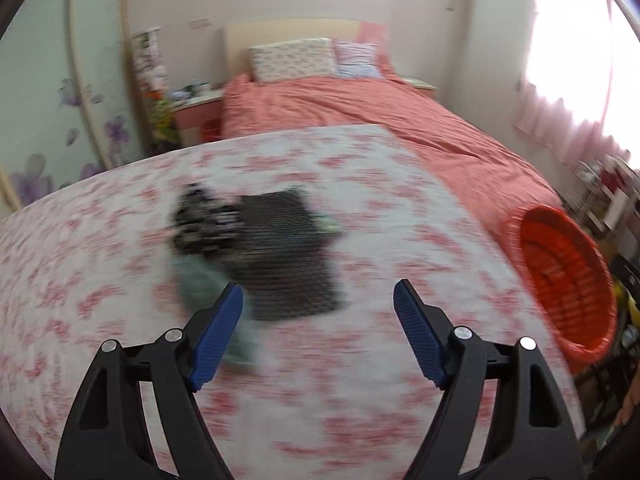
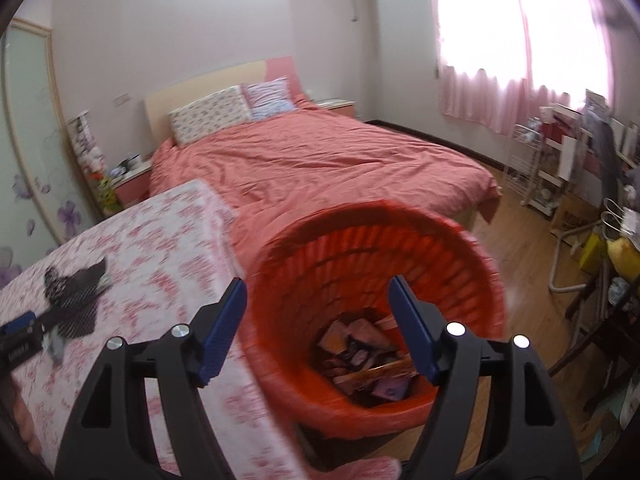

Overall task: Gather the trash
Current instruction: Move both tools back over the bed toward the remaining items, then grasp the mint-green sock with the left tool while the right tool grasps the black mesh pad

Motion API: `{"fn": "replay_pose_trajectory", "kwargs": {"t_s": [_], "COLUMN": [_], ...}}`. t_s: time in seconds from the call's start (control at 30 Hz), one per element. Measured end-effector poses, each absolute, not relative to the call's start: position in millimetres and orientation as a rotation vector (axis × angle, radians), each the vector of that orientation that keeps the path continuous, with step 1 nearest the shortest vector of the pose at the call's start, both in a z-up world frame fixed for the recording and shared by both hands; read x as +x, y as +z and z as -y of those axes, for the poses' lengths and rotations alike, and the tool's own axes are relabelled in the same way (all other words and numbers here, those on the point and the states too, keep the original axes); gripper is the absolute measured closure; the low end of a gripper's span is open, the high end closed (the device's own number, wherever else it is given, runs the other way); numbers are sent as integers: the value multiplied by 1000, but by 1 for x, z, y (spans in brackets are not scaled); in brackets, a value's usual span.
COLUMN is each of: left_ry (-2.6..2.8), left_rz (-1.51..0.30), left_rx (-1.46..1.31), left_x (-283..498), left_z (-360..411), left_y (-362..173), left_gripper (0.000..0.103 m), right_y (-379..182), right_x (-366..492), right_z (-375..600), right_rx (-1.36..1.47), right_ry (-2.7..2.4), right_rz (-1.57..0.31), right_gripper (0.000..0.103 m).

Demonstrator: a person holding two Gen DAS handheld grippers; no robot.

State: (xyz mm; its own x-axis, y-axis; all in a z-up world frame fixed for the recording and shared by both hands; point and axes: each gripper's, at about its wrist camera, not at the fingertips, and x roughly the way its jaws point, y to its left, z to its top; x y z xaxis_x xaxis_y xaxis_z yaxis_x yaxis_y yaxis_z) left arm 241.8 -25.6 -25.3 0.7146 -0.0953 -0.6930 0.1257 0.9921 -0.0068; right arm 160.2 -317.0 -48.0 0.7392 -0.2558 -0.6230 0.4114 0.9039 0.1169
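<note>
Several crumpled wrappers inside orange basket.

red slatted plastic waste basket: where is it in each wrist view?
Left wrist: red slatted plastic waste basket at the right edge, beside the table.
Right wrist: basket centre, below the open right gripper, wrappers inside.
Shared landmark: bed with salmon-pink cover.

Dark wrappers on floral tablecloth

Bedroom: coral-covered bed, pale walls, pink-curtained bright window, wood floor.
</note>
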Motion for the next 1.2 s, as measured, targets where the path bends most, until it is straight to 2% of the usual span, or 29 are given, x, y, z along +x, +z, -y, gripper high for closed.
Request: {"fn": "replay_pose_trajectory", "kwargs": {"t_s": [0.23, 0.37, 0.47, 0.6, 0.7, 0.77, 0.83, 1.13, 1.2], "left_ry": [-15, -28, -38, -32, -31, -41, -38, 75, 79], "left_rz": [-806, -848, -876, -895, -879, -874, -871, -873, -873], "left_rx": [-61, -103, -88, -99, -75, -80, -88, -69, -77], "left_x": [265, 276, 279, 283, 281, 280, 278, 259, 257], "left_z": [-37, -44, -38, -37, -35, -36, -43, -121, -130], "left_y": [-44, -53, -60, -69, -70, -69, -68, -67, -67], "left_gripper": [27, 33, 44, 49, 62, 78, 85, 86, 85], "right_y": [-59, -63, -65, -66, -66, -68, -69, -75, -78], "right_x": [181, 188, 191, 193, 195, 198, 201, 224, 233], "right_z": [254, 230, 220, 214, 207, 202, 197, 156, 145], "right_rx": [182, 149, 138, 131, 120, 114, 112, 91, 102], "right_ry": [-240, -199, -185, -177, -168, -162, -153, -53, -22], "right_rz": [-684, -701, -711, -718, -725, -729, -733, -759, -772], "right_gripper": [31, 31, 31, 31, 31, 31, 31, 32, 35]}}
